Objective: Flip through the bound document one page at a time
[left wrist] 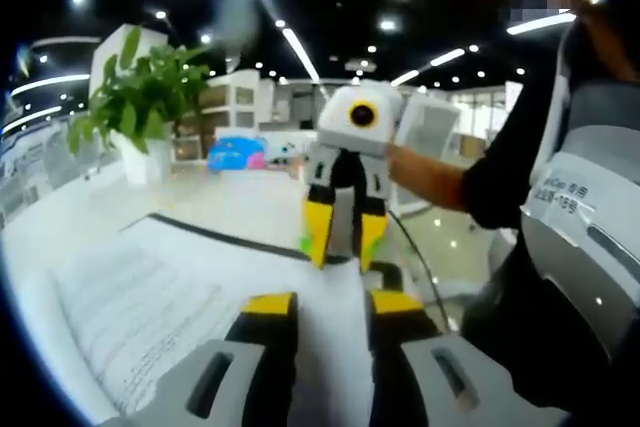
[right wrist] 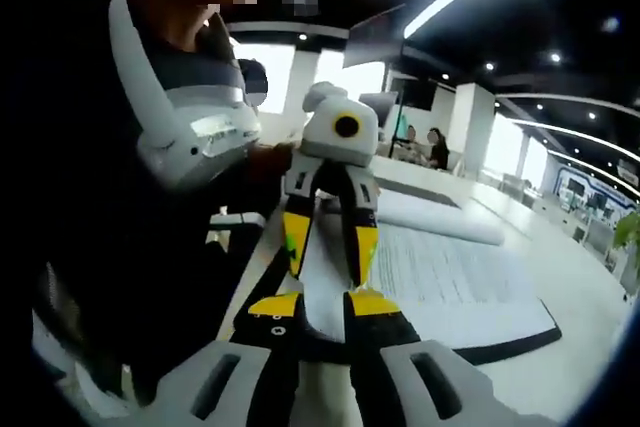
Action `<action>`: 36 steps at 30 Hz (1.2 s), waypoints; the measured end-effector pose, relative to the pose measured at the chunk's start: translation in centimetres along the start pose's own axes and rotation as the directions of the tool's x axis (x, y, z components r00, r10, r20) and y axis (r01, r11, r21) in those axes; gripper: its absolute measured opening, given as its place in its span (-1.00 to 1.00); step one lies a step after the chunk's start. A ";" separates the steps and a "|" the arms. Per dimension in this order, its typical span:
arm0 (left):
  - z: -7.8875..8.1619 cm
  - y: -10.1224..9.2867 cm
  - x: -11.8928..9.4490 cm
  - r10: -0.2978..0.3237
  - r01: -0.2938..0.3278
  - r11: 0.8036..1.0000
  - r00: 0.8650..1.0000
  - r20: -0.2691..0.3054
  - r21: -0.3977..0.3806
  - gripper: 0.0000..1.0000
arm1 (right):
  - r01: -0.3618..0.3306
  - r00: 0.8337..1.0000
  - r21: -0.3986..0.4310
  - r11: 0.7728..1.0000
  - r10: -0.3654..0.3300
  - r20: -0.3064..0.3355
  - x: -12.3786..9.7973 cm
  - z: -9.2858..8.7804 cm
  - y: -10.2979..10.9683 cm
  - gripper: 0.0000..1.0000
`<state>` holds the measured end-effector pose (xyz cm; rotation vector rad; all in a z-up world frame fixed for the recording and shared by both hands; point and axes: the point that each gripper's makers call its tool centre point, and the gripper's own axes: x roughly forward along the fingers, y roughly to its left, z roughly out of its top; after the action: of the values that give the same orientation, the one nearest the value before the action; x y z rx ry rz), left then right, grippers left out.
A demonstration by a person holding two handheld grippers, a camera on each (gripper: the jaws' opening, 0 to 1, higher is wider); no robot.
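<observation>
The bound document (left wrist: 150, 297) lies open on the white table, its printed page facing up over a black cover (left wrist: 220, 235). My left gripper (left wrist: 333, 305) hovers low over the page, its yellow-tipped jaws apart with only white paper showing between them. Facing it, my right gripper (left wrist: 345, 257) points down at the document's edge, fingers slightly apart. In the right gripper view the document (right wrist: 450, 267) spreads to the right, with turned pages curled into a roll (right wrist: 440, 217) at its far side. There my right gripper (right wrist: 322, 304) is open and my left gripper (right wrist: 328, 275) stands just ahead.
A potted plant (left wrist: 140, 97) stands at the table's far left. The person (left wrist: 560, 247) holding both grippers is close beside the document, also seen as the person (right wrist: 180, 127). The bare table (right wrist: 570, 377) extends past the black cover. Other people (right wrist: 435, 147) sit far behind.
</observation>
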<state>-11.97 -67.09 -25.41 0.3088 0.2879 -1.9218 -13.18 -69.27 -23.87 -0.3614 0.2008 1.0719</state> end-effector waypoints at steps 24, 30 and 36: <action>0.3 -0.3 -0.7 0.014 -0.015 1.000 1.000 0.011 0.024 -0.37 | -0.012 0.999 0.004 1.000 0.012 -0.032 -0.3 -0.5 0.3 -0.92; 0.9 -0.3 -1.2 0.030 -0.030 0.999 0.999 0.032 0.015 -0.31 | 0.022 1.000 -0.005 1.000 -0.022 -0.004 -0.3 0.3 -0.3 -0.92; 1.7 -0.8 -1.2 0.054 -0.055 0.998 0.998 0.044 0.026 -0.28 | 0.086 0.996 -0.064 0.994 -0.084 0.030 -0.5 2.0 -1.3 -0.92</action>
<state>-12.39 -66.33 -23.38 0.2903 0.2224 -1.8778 -12.32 -69.47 -21.66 -0.4100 0.1252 1.0005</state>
